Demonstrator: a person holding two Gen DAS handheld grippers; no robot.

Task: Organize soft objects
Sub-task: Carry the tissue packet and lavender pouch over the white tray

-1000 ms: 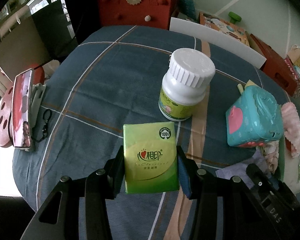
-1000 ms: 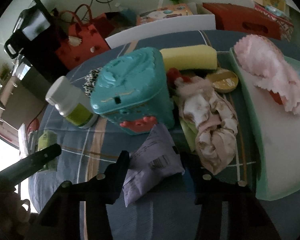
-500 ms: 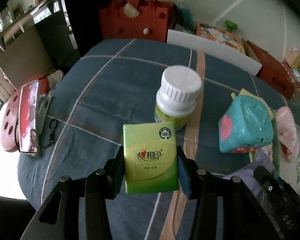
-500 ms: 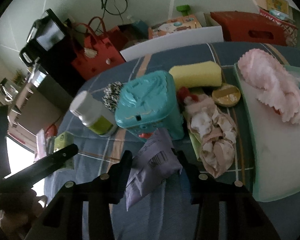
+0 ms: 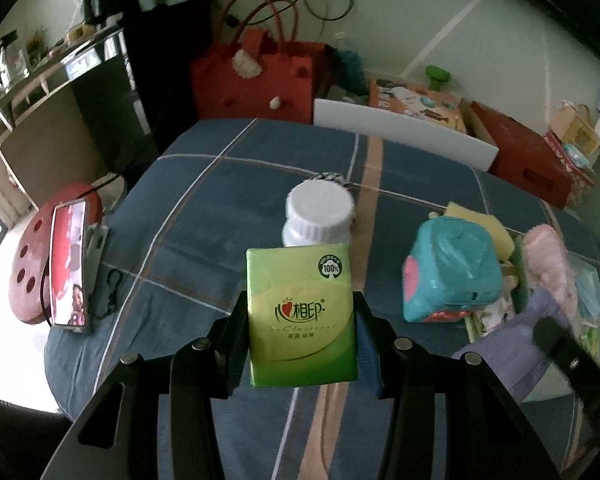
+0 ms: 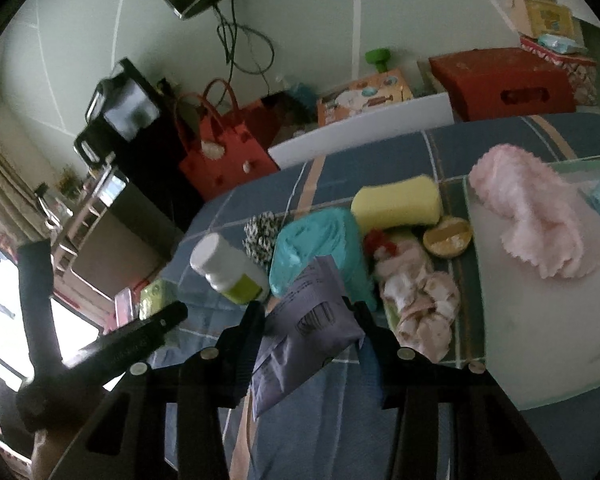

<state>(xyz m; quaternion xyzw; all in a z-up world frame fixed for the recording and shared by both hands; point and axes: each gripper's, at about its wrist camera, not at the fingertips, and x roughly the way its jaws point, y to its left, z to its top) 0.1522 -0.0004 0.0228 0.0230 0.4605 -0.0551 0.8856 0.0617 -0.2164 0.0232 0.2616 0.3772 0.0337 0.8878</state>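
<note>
1. Left gripper (image 5: 302, 338): clamped on the green tissue pack (image 5: 301, 314), held upright above the plaid tablecloth (image 5: 204, 216), near side of the white-capped bottle (image 5: 319, 216).
2. Right gripper (image 6: 310, 338): jaws have just been closing and grip the lavender pouch (image 6: 304, 330), held tilted clear of the cloth, in front of the teal container (image 6: 320, 244).
3. Frosted tray (image 6: 540, 360): at right, carrying the pink cloth (image 6: 528, 220).

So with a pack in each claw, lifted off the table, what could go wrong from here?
The purple pouch hangs tilted in the right claw, gripped near one end, so it may slip. The left claw holds the green tissue pack just in front of the white bottle; swinging forward could topple it.
</note>
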